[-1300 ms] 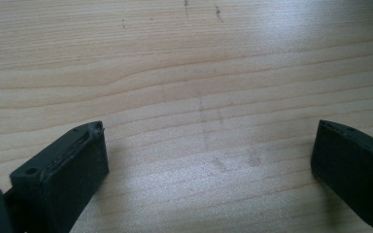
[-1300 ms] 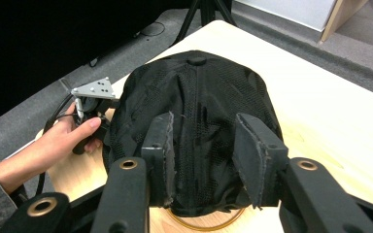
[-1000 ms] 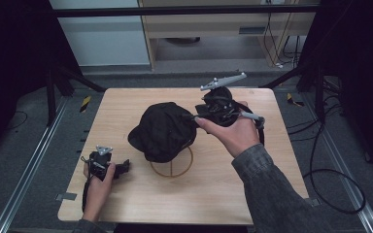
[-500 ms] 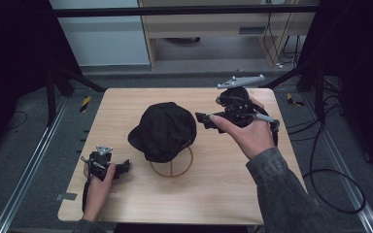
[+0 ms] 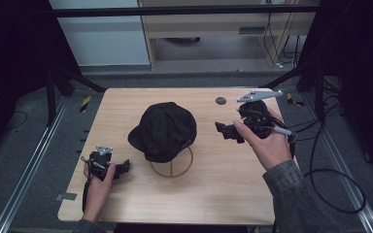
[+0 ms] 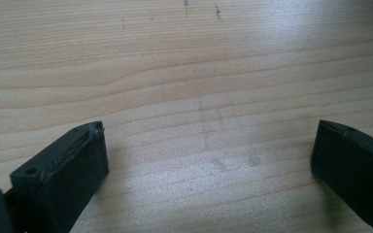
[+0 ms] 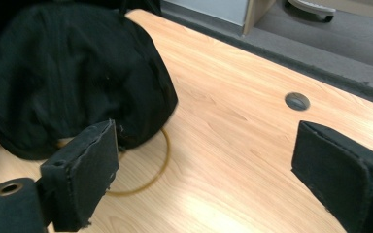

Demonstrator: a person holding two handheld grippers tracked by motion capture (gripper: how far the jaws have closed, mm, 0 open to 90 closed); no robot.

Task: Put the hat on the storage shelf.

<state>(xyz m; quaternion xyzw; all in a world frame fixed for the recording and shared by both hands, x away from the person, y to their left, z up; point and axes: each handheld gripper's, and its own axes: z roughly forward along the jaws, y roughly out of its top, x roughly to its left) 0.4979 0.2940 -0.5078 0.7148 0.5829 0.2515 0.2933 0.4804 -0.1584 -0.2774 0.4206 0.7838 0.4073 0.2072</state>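
Black cap [image 5: 164, 130] sits on a wire stand [image 5: 172, 164] at the table [image 5: 223, 194] centre, brim toward the left front; in the right gripper view the cap [image 7: 73, 73] lies ahead-left over the ring base [image 7: 145, 179]. Right gripper [image 5: 222, 130], w/ jaws wide apart and nothing between, is held just right of the cap, not touching. Left gripper [image 5: 125, 166], jaws also apart, rests near the front-left edge over bare wood [image 6: 199, 97]. 1 small hole [image 5: 221, 100] marks the far side.

Black cap [image 5: 164, 130] on wire stand [image 5: 172, 165], tools seemingly apart
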